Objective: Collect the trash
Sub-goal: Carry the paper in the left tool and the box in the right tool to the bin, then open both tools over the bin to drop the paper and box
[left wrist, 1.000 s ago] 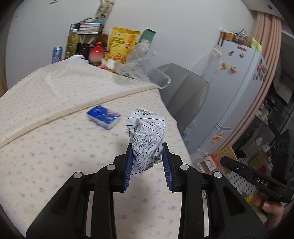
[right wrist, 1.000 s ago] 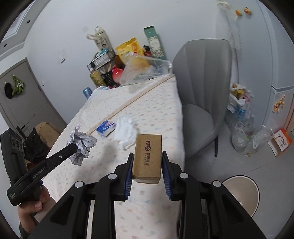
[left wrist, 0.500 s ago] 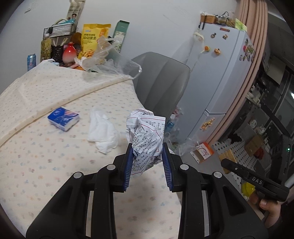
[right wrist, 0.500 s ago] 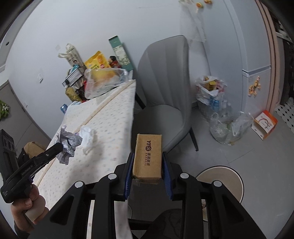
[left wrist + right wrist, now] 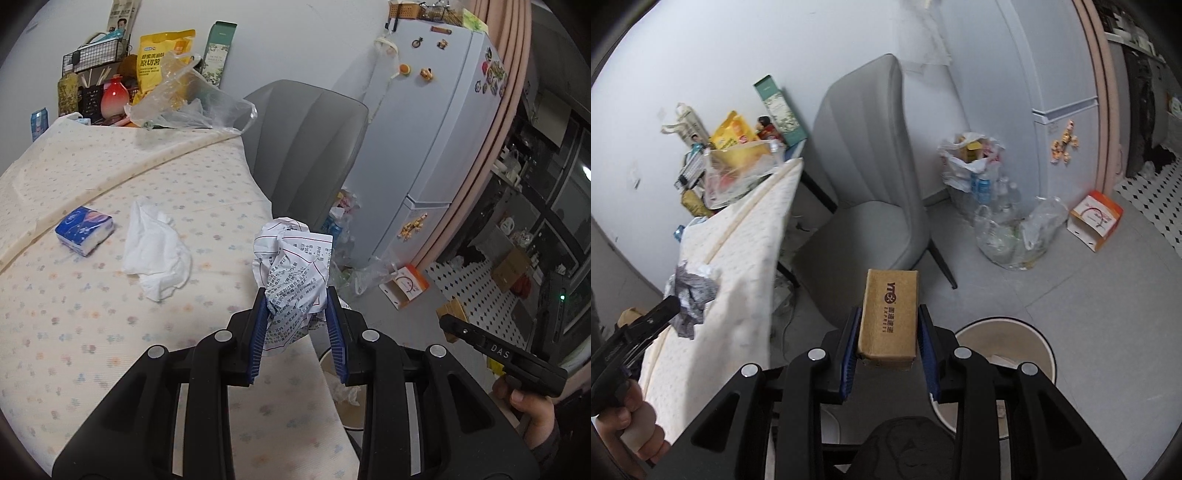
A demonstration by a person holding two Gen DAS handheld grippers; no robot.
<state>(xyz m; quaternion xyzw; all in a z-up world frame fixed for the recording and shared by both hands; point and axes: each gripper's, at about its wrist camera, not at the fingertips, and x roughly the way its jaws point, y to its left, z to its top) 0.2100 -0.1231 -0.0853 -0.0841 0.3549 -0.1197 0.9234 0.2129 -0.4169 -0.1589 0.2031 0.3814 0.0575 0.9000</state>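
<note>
My left gripper (image 5: 295, 295) is shut on a crumpled printed paper ball (image 5: 291, 266), held past the table's edge above the floor. In the right wrist view that same paper ball (image 5: 690, 295) hangs at the left beside the tablecloth. My right gripper (image 5: 888, 310) has a small brown cardboard box (image 5: 888, 314) between its pads; its jaws are opening, and the box still sits there. It hovers just left of a round cream trash bin (image 5: 1047, 350) on the floor. A white tissue (image 5: 155, 254) and a blue tissue pack (image 5: 84, 230) lie on the table.
A grey chair (image 5: 871, 177) stands by the table's end. Plastic bags of bottles (image 5: 1004, 221) and an orange-white carton (image 5: 1095, 218) lie on the floor near the fridge (image 5: 436, 122). Snack bags and jars crowd the table's far end (image 5: 147, 70).
Both grippers have swung off the table toward the floor, each with its load. The bin has come into view under the right gripper, whose jaws have widened slightly around the box.
</note>
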